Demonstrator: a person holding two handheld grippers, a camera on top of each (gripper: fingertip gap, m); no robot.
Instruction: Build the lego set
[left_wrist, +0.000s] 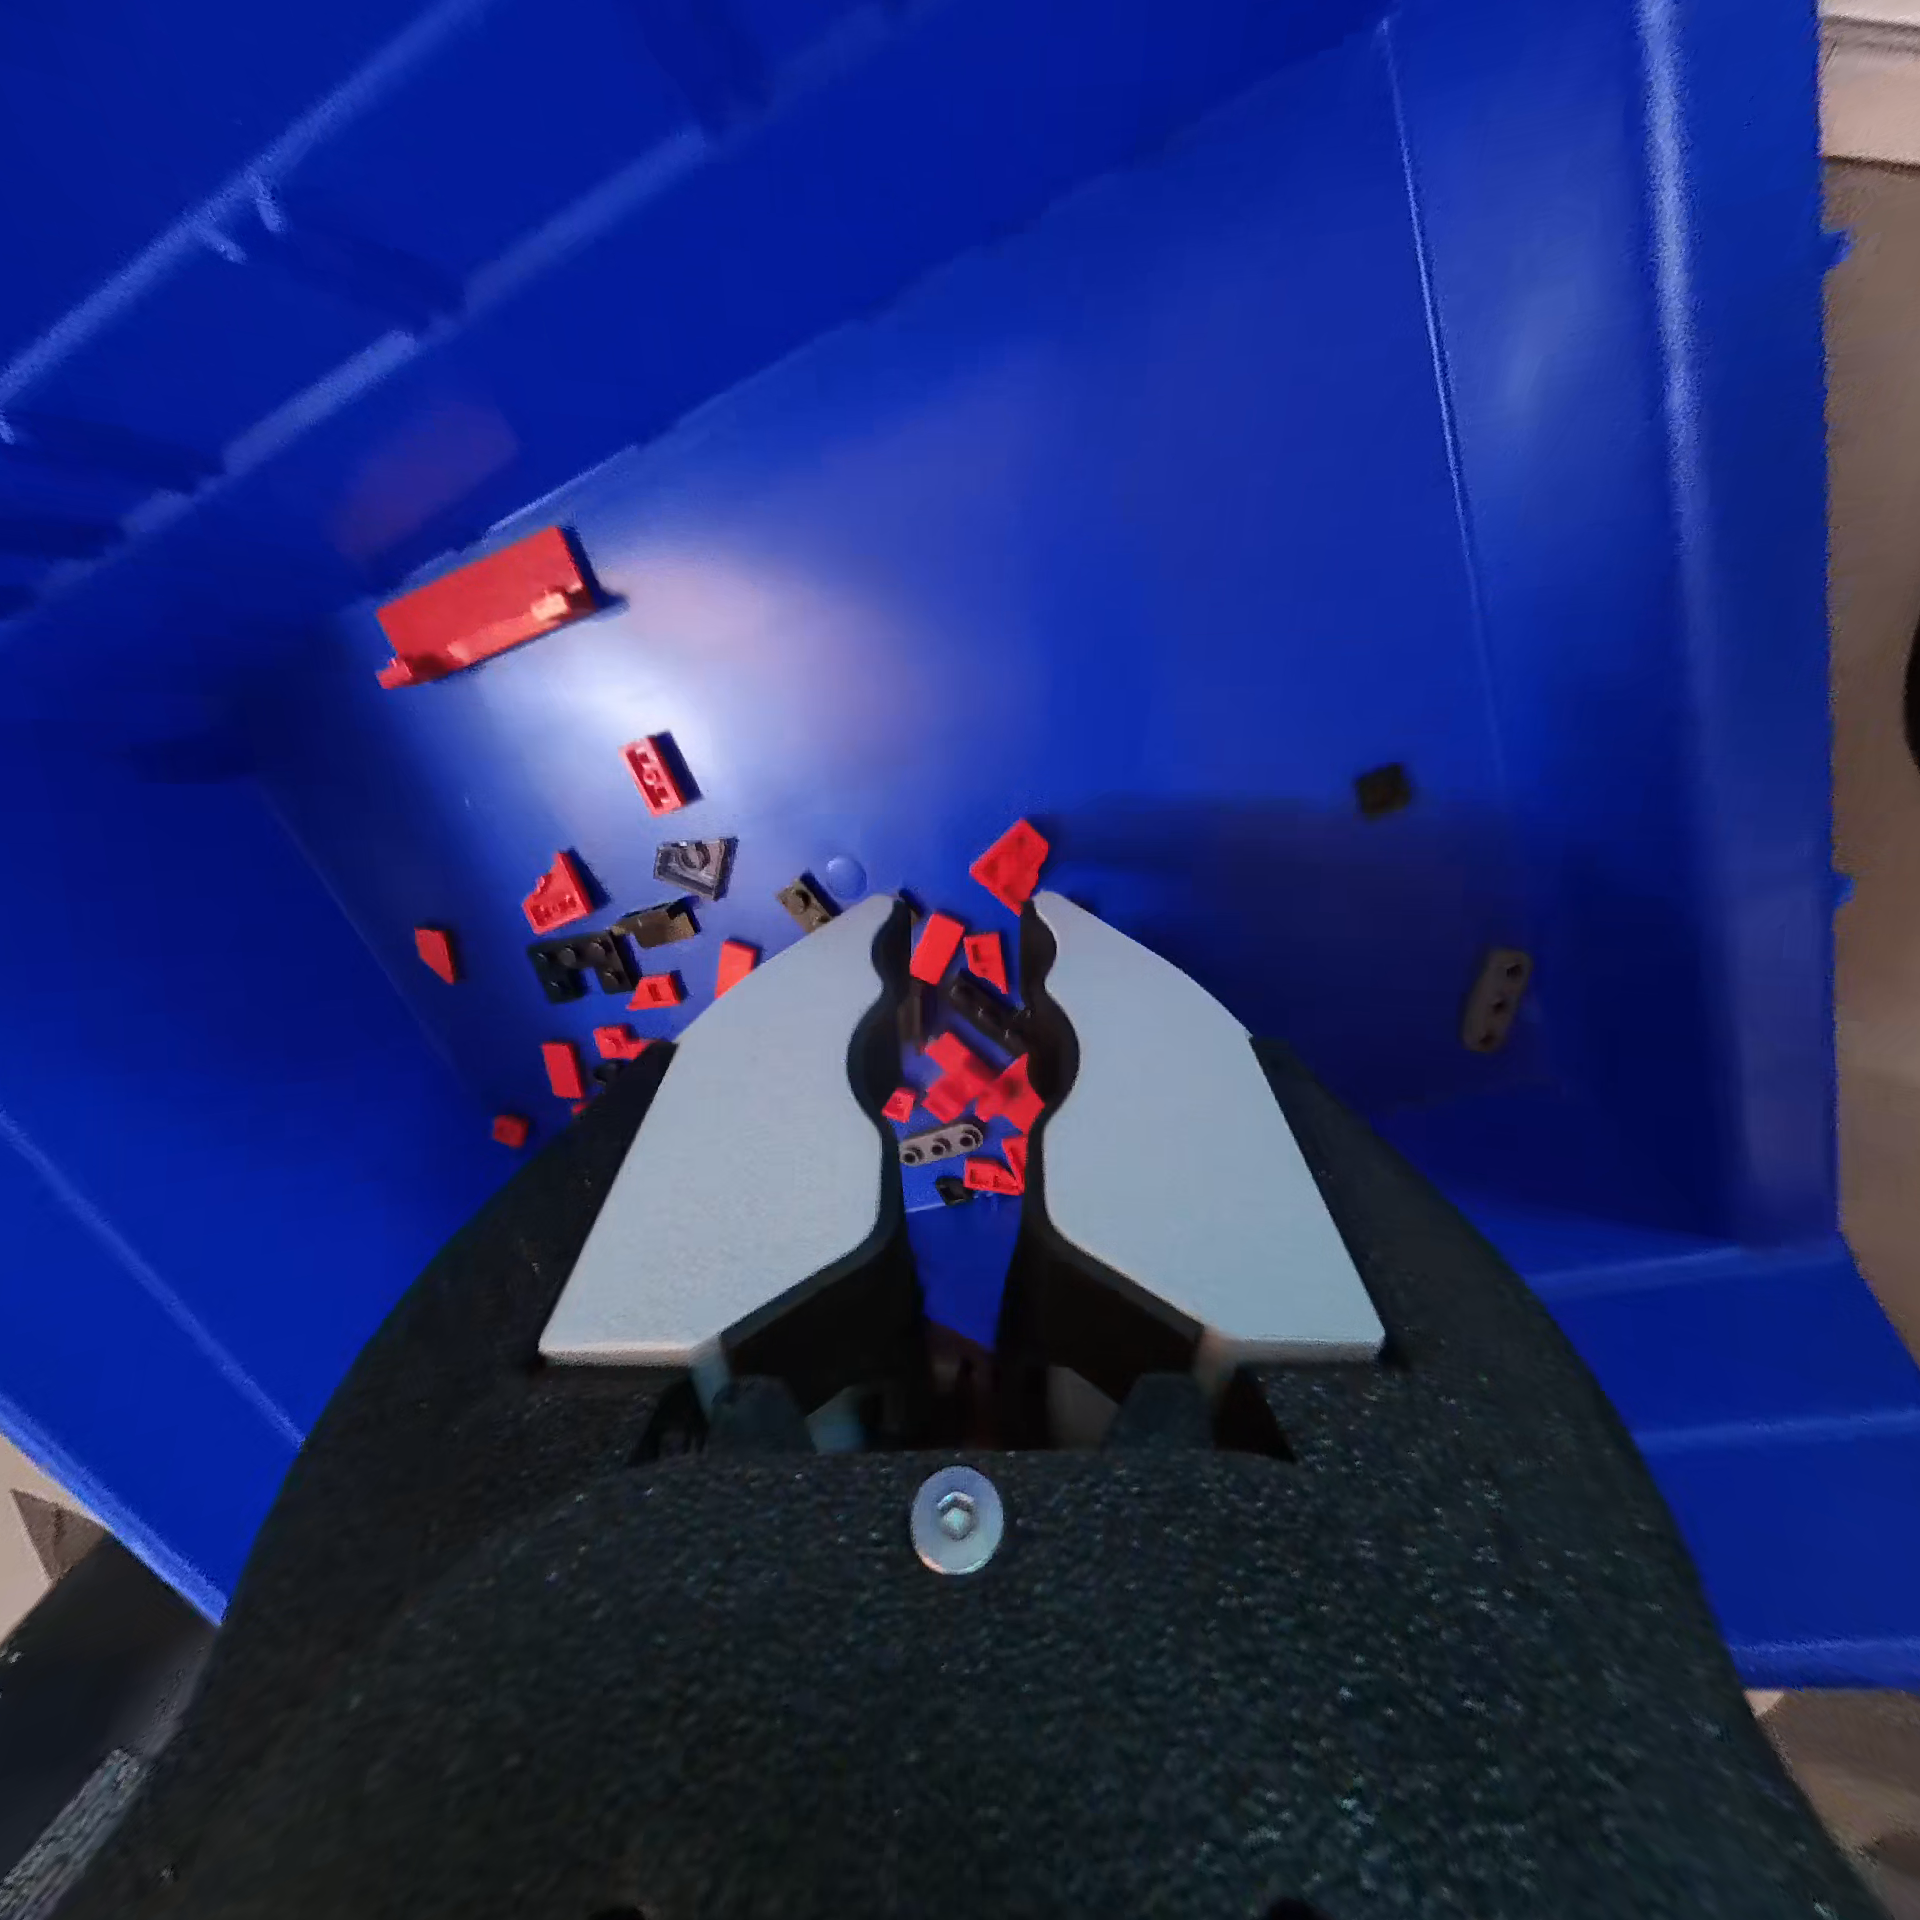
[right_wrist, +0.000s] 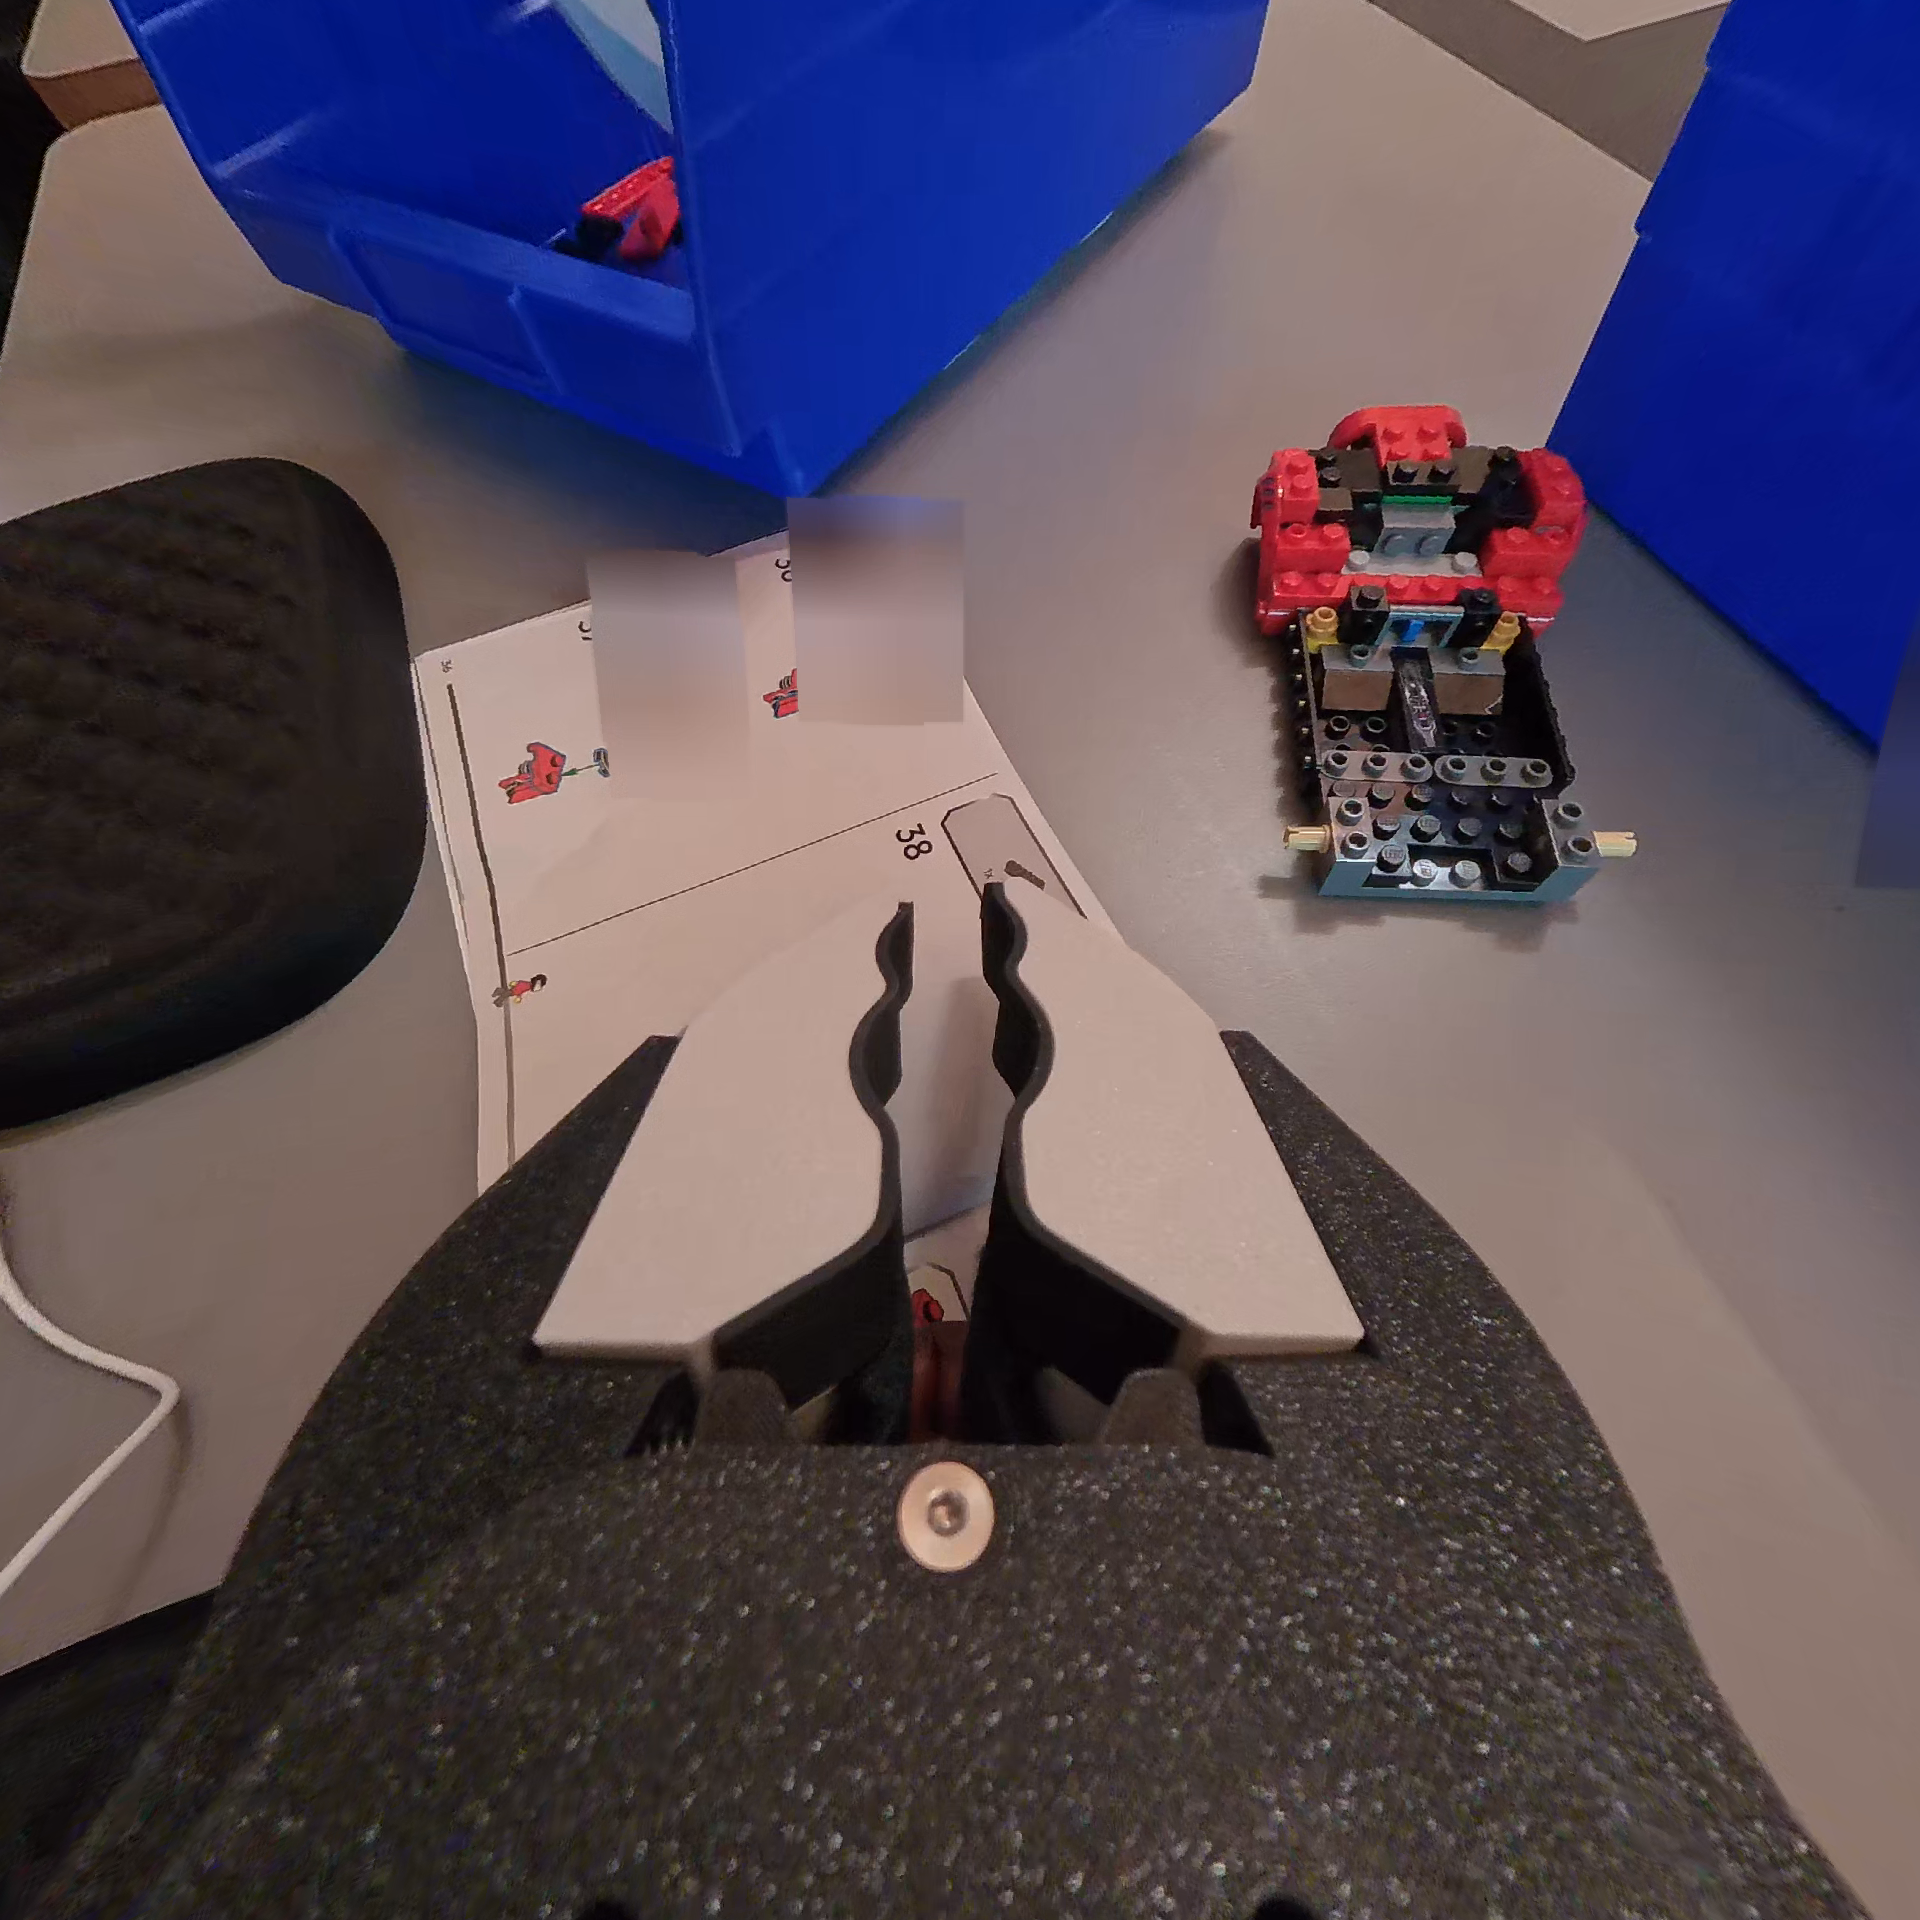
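In the left wrist view my left gripper (left_wrist: 961, 914) reaches into a blue bin (left_wrist: 1143, 416) and is open, its tips just above a heap of small red and black pieces (left_wrist: 966, 1049). A long red piece (left_wrist: 483, 608) lies at the bin's far left. Nothing is held. In the right wrist view my right gripper (right_wrist: 948, 902) is open with a narrow gap and empty, hovering over the instruction sheet (right_wrist: 727, 862). The partly built red, black and grey car (right_wrist: 1423, 644) stands on the grey table to the right.
A blue bin (right_wrist: 831, 260) with red pieces stands behind the sheet; another blue bin (right_wrist: 1787, 416) is at the right edge. A black padded object (right_wrist: 177, 769) lies at left, with a white cable (right_wrist: 94, 1455) below it. Two black pieces (left_wrist: 1496, 997) lie apart at the bin's right. My right fingertips sit around 30 cm from my left ones. The right gripper is farther from the long red piece (left_wrist: 483, 608), some 30 cm, than the left, some 11 cm.
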